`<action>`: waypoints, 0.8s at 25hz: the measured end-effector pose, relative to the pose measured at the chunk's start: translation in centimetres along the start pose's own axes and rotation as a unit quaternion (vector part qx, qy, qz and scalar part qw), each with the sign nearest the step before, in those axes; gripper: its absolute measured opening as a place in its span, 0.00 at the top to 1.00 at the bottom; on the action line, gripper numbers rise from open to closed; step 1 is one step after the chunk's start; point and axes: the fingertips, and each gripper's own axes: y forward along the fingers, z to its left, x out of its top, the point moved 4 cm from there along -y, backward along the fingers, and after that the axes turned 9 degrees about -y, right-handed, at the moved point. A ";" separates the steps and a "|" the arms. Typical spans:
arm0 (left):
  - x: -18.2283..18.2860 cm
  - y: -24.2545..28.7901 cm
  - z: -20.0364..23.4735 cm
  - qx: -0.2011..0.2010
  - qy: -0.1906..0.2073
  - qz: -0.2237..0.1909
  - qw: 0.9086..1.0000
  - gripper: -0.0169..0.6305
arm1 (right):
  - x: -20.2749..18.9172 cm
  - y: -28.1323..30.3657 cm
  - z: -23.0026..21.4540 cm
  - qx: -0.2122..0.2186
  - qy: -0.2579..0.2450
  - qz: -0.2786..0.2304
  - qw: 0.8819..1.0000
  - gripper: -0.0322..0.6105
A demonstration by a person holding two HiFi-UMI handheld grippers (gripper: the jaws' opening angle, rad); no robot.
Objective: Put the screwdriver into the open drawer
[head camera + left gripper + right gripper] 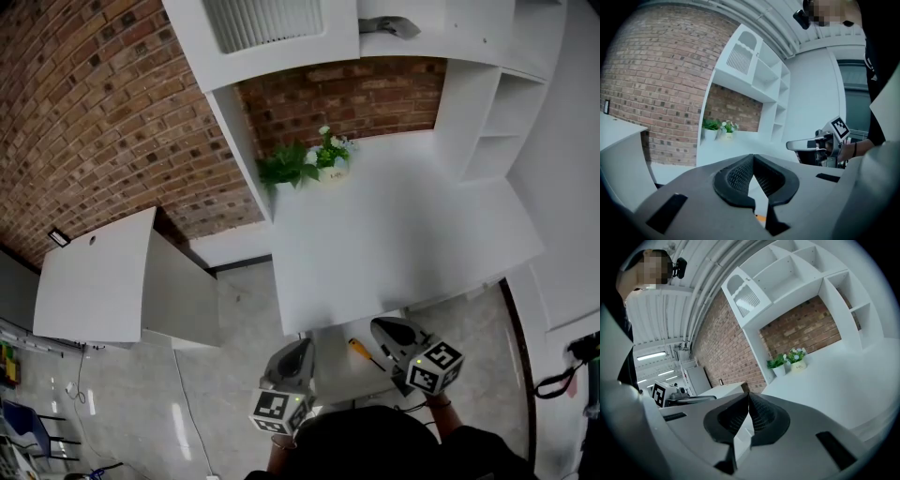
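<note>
Screwdriver (367, 356), one only, with an orange-yellow handle and a dark shaft, lies in the single open drawer (336, 377) under the white desk (403, 234). Two grippers flank it: the left gripper (753, 155) and the right gripper (748, 393) both have their jaws closed on nothing. Two potted plants (309, 164) stand on the desk.

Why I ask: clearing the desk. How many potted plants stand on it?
2: a green leafy plant in a white pot at the white desk's far left corner, and a flowering plant in a white pot beside it.
</note>
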 end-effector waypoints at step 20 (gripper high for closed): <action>5.8 -2.0 -0.6 0.052 0.036 -0.113 0.992 0.96 | 6.5 -3.3 -1.1 -0.051 -0.051 -0.117 0.991 0.93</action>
